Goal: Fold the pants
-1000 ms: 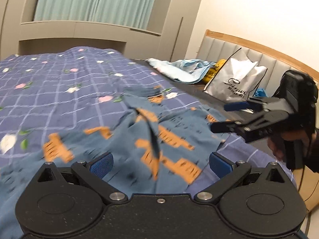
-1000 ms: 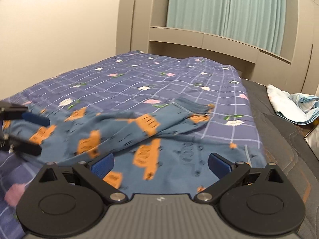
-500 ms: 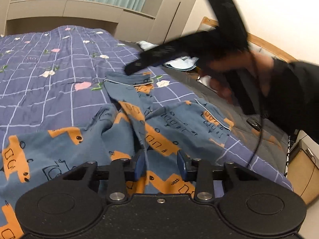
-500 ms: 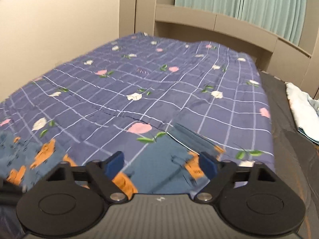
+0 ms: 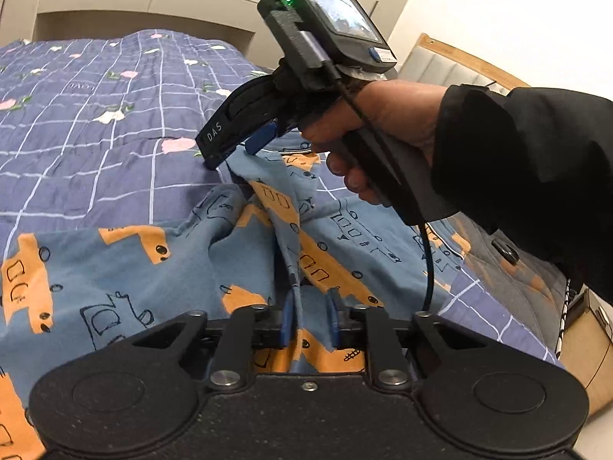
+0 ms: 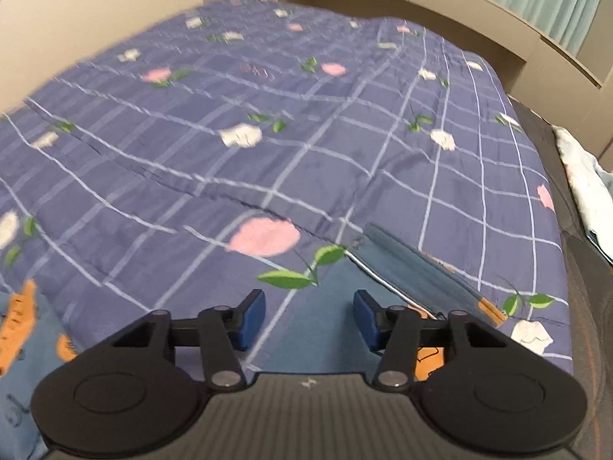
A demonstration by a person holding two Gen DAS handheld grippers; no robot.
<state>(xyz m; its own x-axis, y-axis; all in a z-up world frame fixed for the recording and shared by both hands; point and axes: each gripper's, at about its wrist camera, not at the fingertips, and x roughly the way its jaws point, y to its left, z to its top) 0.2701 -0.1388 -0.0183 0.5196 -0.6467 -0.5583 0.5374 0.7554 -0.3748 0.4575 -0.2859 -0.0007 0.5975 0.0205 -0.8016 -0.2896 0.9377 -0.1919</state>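
Observation:
Blue pants [image 5: 115, 268] with orange vehicle prints lie crumpled on the bed. My left gripper [image 5: 309, 320] is at their near part, its jaws closing, and its pads pinch a raised fold of the fabric. In the left wrist view my right gripper [image 5: 237, 149], held by a hand, points down at the pants' far end. In its own view the right gripper [image 6: 308, 318] stands half open with jaws closing. Blue pants fabric [image 6: 406, 260] and a band-like edge lie just under and beyond its pads, which are not pressing on it.
A purple checked quilt [image 6: 268, 134] with flowers covers the bed. The person's hand [image 5: 383, 115] and black sleeve [image 5: 536, 172] cross the right side, with a cable [image 5: 429, 268] hanging down. Pale cloth [image 6: 582, 184] lies at the right. A padded headboard [image 5: 459, 65] is behind.
My left gripper's jaws went from wide open to pinching the fold. My right gripper swung across to the pants' far end and its jaws narrowed.

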